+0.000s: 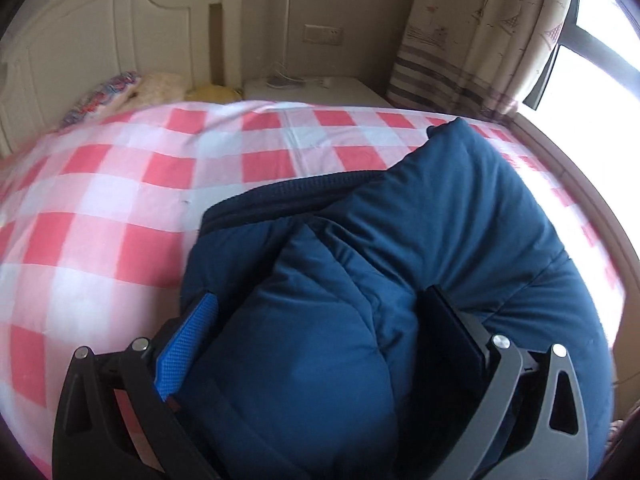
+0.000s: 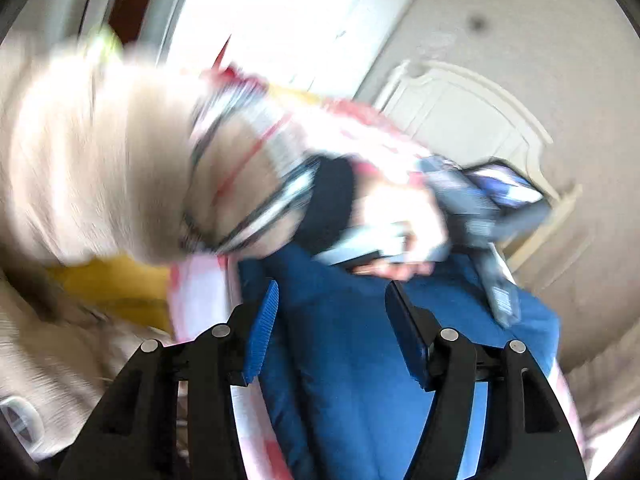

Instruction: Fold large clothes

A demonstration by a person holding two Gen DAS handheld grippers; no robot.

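- my left gripper [image 1: 316, 320] clamps a puffy bulge of the quilted navy jacket [image 1: 420, 240], soft padding filling the gap.
- my right gripper [image 2: 332, 328] pinches a smooth blue fold.
- checked red-and-white bedsheet [image 1: 120, 200] beyond my left fingers.

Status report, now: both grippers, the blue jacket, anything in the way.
Left gripper shut on the blue padded jacket, bunched on the checked bedspread. Right gripper over blue fabric, view blurred, grip unclear. No obstruction visible.

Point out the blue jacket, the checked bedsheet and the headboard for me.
blue jacket [image 1: 420, 216], left wrist view, its padded upper panel.
checked bedsheet [image 1: 120, 184], left wrist view, bare stretch left of the jacket.
headboard [image 1: 100, 32], left wrist view, white panel.
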